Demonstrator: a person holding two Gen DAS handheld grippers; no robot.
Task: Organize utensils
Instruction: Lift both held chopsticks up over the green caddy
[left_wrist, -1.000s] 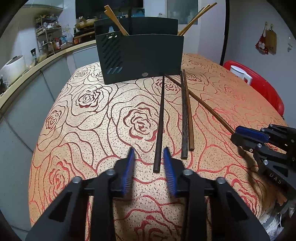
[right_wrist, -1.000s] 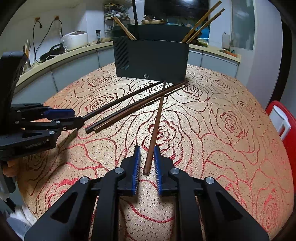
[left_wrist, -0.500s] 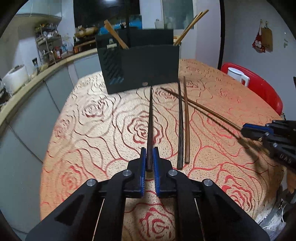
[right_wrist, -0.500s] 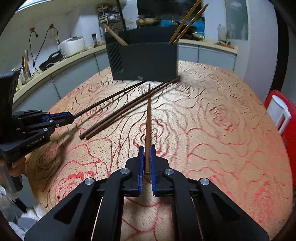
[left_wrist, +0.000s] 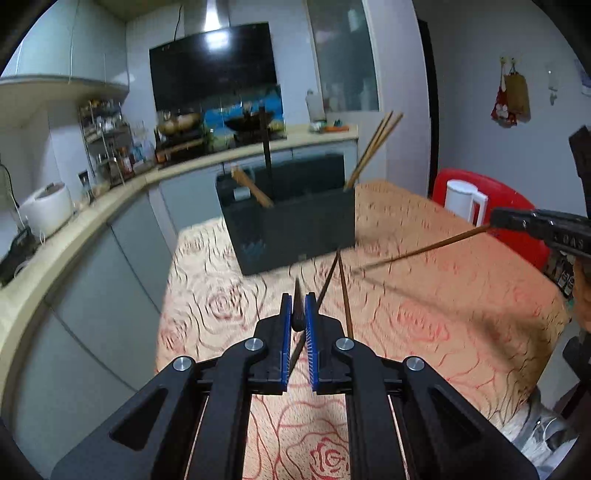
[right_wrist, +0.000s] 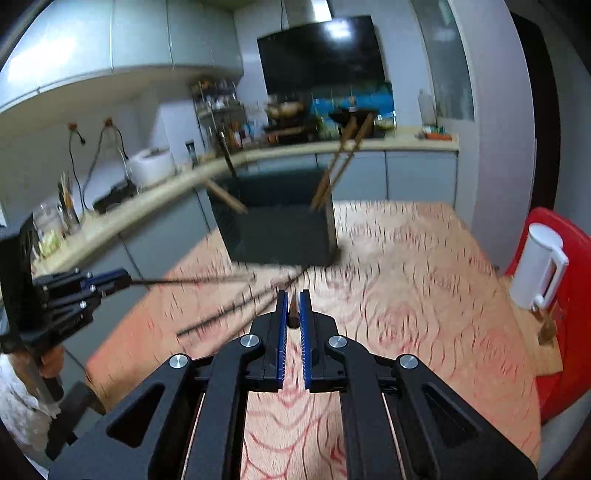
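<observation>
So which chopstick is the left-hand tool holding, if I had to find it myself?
Start at the dark utensil box standing on the rose-patterned tablecloth. Just in front of it, two chopsticks lie flat. The one you want is darker, lifted off the cloth, pinched in the left gripper between its blue jaws.

left tool (left_wrist: 297, 308) clamped, right tool (right_wrist: 293, 308) clamped

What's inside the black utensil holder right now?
In the black utensil holder: two light chopsticks at its right end, a wooden piece and a dark stick at its left. Lower ends hidden.
</observation>
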